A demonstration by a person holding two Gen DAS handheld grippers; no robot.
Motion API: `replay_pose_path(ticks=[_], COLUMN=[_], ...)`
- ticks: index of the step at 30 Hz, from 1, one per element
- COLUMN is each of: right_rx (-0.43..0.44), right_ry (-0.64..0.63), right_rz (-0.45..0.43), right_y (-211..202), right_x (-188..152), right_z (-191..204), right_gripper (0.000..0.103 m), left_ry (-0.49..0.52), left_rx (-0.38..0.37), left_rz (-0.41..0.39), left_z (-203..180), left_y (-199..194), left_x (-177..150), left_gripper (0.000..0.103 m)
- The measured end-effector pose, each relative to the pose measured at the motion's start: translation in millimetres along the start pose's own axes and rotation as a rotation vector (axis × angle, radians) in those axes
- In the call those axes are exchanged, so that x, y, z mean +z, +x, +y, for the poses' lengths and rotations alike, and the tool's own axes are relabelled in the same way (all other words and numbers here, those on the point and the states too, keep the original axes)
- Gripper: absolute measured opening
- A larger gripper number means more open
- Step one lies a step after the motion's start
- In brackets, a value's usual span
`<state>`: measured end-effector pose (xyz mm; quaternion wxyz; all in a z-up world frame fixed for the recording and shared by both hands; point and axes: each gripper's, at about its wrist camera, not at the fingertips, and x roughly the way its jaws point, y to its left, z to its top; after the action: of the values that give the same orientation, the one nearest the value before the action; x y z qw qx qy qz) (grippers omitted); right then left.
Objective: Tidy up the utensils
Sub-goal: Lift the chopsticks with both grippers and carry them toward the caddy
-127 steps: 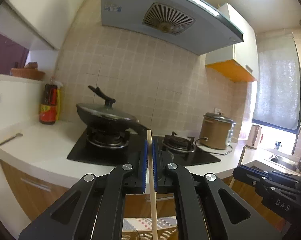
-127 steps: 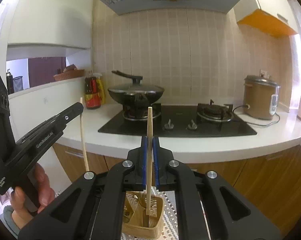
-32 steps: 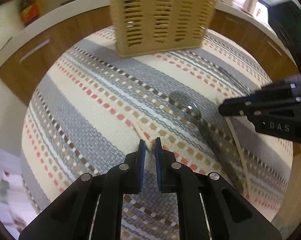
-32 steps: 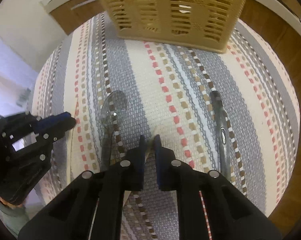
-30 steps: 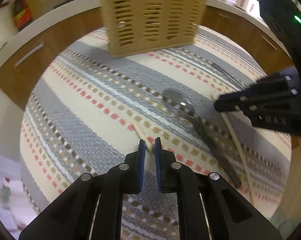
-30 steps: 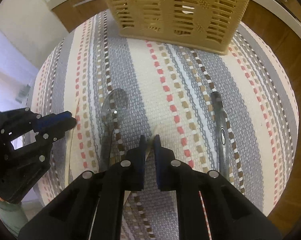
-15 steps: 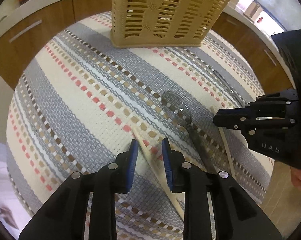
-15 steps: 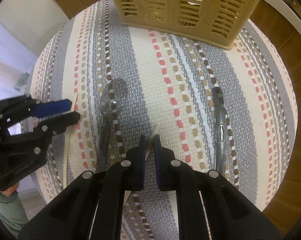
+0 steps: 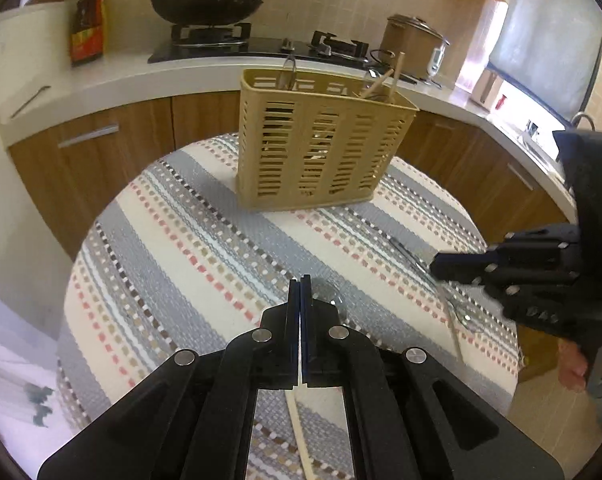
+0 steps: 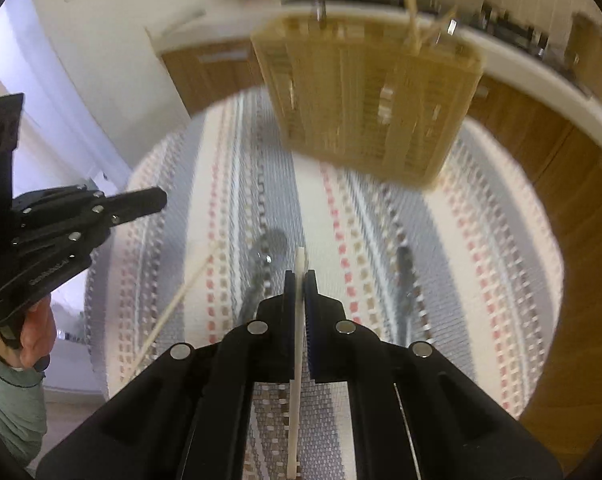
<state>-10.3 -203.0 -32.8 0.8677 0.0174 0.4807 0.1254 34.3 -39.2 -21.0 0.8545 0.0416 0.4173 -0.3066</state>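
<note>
Open cloth (image 9: pixel 205 248) ahead — basket (image 9: pixel 321 148) blocks beyond.

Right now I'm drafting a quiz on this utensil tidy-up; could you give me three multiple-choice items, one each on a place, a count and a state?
1. Where does the slotted utensil basket stand?
A. On the striped cloth
B. On the stove
C. In the sink

2. In the right wrist view, how many metal utensils lie on the cloth?
A. None
B. Two
C. Five

3. What is the right gripper doing?
A. Standing wide open, empty
B. Shut on a spoon
C. Shut on a chopstick

Answers:
1 A: the slotted utensil basket sits on the striped cloth.
2 B: a spoon and a second metal utensil lie there, blurred.
3 C: the right gripper has its jaws pressed on a pale chopstick.
</note>
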Motion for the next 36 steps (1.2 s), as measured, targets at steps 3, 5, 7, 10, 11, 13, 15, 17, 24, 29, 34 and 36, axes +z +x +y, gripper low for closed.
replay_pose_path(ticks=[3, 5, 7, 10, 11, 13, 15, 17, 24, 29, 34, 36], right_rx=[0.007, -0.005, -0.014, -0.014, -0.012, -0.007, -0.006, -0.001, 0.023, 0.036, 0.033, 0.031], right_ry=[-0.014, -0.032, -0.041, -0.038, -0.037, -0.027, -0.025, -0.025, -0.026, -0.019, -0.009, -0.006], right_rz=[-0.006, -0.001, 0.005, 0.015, 0.017, 0.02, 0.016, 0.005, -0.085, -0.134, -0.13, -0.127], right_y=[-5.1, -4.2, 2.8, 7.7, 8.7, 10.1, 10.1, 5.7, -34.9, -55.0, -53.4, -52.1], right_x=[-1.7, -4.2, -5.7, -6.1, -6.5, -5.0, -4.5, -4.5, -5.5, -3.8, -2.1, -1.6], right_z=[3.6, 6.2, 7.5, 8.8, 9.1, 7.6, 7.0, 6.5, 2.0, 0.8, -1.3, -1.8], right_gripper=[0.003, 0.003, 0.003, 0.003, 0.003, 0.003, 0.003, 0.003, 0.003, 0.003, 0.003, 0.003], left_ry=[0.008, 0.022, 0.026, 0.032, 0.036, 0.057, 0.045, 0.069, 0.022, -0.019, -0.043, -0.048], left_rx=[-0.031, 0.025, 0.053, 0.055, 0.062, 0.078, 0.064, 0.072, 0.02, -0.073, 0.017, 0.011], left_rz=[0.138, 0.2, 0.268, 0.309, 0.315, 0.308, 0.324, 0.295, 0.004, 0.107, 0.267, 0.294], left_z=[-0.6, -0.4, -3.3, -6.1, -7.3, -10.1, -10.6, -13.1, -11.5, -5.5, 0.0, 0.4], left_y=[20.7, 35.4, 51.9, 65.3, 68.6, 72.2, 76.8, 78.6, 7.5, 5.5, 46.6, 56.8], left_x=[-7.5, -17.3, -24.9, -29.7, -29.4, -26.1, -25.4, -28.8, -13.9, -8.3, -28.0, -32.2], left_gripper=[0.004, 0.009, 0.012, 0.012, 0.012, 0.009, 0.0, 0.0, 0.0, 0.002, 0.01, 0.01])
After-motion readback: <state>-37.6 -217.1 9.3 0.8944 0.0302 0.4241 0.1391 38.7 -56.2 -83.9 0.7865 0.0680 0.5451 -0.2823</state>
